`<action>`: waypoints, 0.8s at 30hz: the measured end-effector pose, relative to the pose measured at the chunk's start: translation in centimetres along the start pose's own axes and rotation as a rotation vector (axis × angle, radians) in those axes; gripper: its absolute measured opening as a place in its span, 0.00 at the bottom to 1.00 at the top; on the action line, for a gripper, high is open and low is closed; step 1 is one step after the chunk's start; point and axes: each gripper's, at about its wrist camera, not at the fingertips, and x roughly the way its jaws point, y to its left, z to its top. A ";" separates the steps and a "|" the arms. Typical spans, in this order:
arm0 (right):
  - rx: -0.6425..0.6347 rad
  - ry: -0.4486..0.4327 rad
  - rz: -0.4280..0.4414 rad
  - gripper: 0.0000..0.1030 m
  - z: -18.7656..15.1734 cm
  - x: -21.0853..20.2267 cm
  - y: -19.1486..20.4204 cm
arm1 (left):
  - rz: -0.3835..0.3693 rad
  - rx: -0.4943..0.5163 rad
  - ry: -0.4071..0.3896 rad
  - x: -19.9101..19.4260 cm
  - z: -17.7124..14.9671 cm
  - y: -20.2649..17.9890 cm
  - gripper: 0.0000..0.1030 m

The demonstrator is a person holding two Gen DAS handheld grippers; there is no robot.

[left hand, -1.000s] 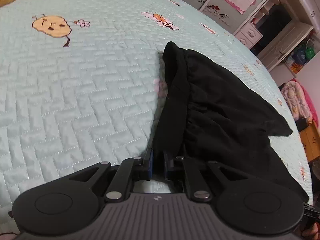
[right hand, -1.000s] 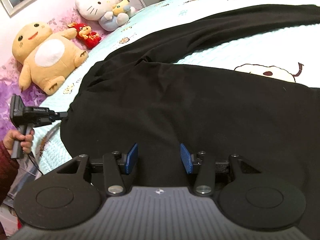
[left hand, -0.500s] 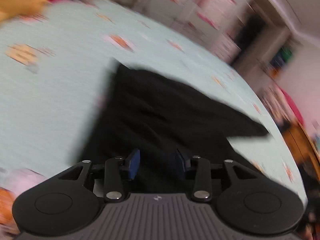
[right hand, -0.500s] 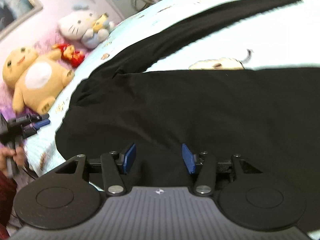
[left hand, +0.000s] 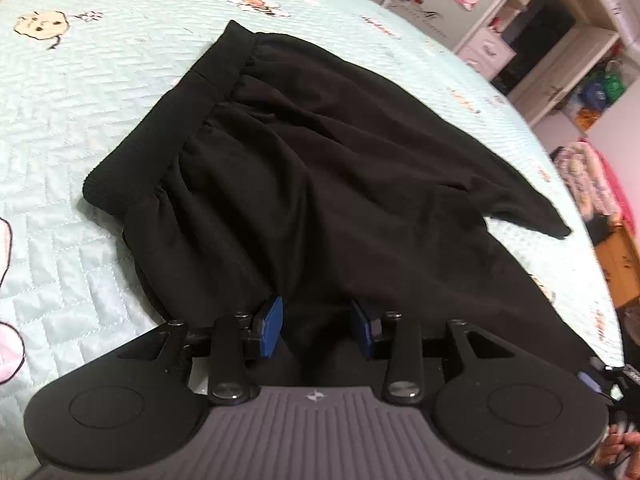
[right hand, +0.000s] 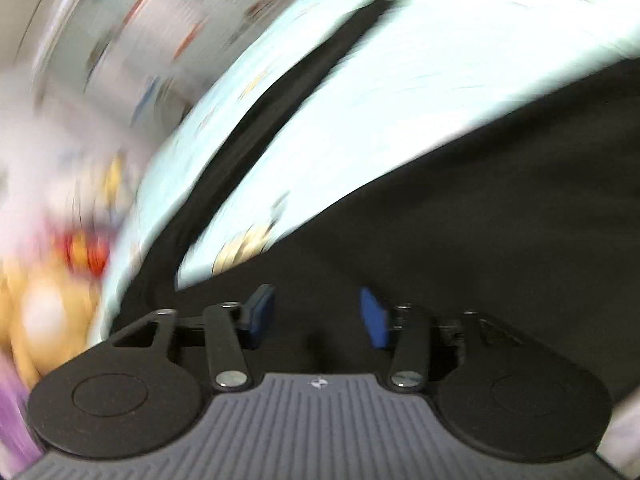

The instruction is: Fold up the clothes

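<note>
Your left tongs (left hand: 316, 326) spread over the black garment (left hand: 340, 168) on the bed (left hand: 80, 92) — right tongs (right hand: 316, 318) closing, pinching nothing.

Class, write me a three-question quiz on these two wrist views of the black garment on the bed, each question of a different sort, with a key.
1. True or false: the left tongs are clamped on the waistband.
2. Multiple choice: the garment lies on (A) a wooden floor, (B) a pale green quilt, (C) a metal tray.
3. Fill in: the pads of the right tongs are coloured ____.

Key: 1 false, the jaws stand apart over the cloth, away from the waistband. 2 B. 3 blue.
</note>
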 end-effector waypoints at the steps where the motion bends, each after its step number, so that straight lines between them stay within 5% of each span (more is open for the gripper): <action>1: 0.096 -0.036 0.006 0.37 0.9 -0.8 -1.5 | 0.022 -0.003 0.003 0.1 0.1 -0.3 0.40; 4: 0.264 -0.148 -0.005 0.38 3.4 -3.3 -4.8 | 0.098 0.005 0.012 0.2 0.2 -1.6 0.41; 9: 0.290 -0.205 -0.108 0.31 6.6 -6.0 -7.3 | 0.240 0.054 0.024 0.2 -0.3 -5.0 0.44; 14: -0.154 -0.148 -0.305 0.47 5.7 -5.2 -0.3 | 0.249 0.197 -0.037 -1.2 -2.2 -11.8 0.45; 17: -0.415 -0.105 -0.257 0.48 3.3 -5.5 3.8 | 0.253 0.351 -0.043 -0.9 -4.1 -16.7 0.46; 20: -0.487 0.002 -0.154 0.49 1.1 -5.2 5.7 | 0.241 0.439 0.011 0.4 -6.1 -19.7 0.46; 24: -0.570 0.080 -0.186 0.48 -0.2 -5.6 4.8 | 0.250 0.526 0.088 2.6 -8.6 -21.9 0.46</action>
